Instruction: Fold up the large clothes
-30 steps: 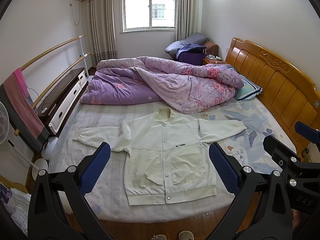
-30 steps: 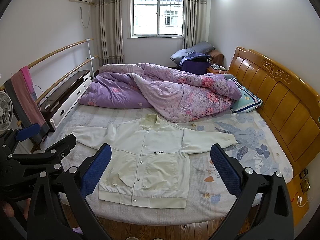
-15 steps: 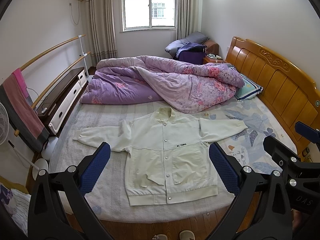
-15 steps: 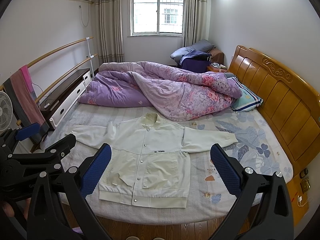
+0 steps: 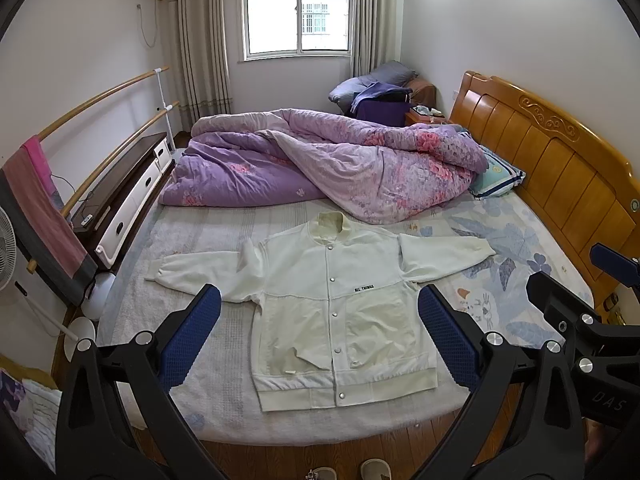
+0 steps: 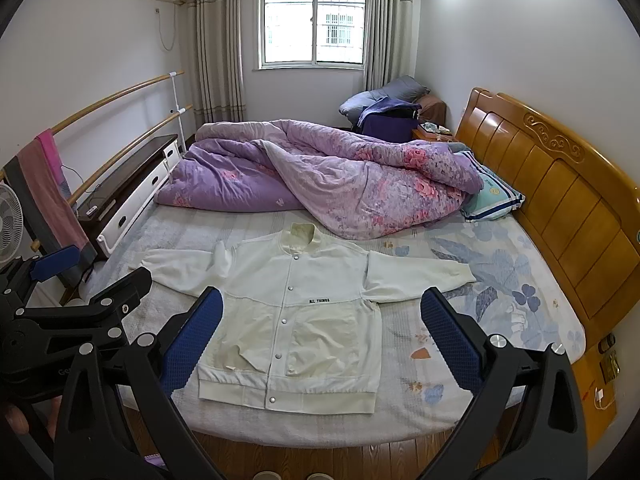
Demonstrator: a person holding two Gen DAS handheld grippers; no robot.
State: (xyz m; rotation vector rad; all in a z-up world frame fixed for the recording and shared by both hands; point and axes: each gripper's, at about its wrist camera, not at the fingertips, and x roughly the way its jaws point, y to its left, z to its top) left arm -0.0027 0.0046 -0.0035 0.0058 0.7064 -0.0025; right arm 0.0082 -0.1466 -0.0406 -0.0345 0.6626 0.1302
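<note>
Lying flat, front up, near the bed's (image 5: 280, 420) near edge, the cream snap-buttoned cotton jacket (image 5: 340, 300) looks soft and floppy (sleeves spread); cuffs and hem offer holds. Left gripper (image 5: 318, 334) and right gripper (image 6: 320, 336) hover spread, empty.

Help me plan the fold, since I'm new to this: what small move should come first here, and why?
Probably lower the left gripper toward the jacket's left sleeve. The white jacket lies flat, buttoned, front up on the bed, both sleeves spread outward, and both the left and the right gripper hover open above it holding nothing. Folding a sleeve inward seems the natural start.
</note>
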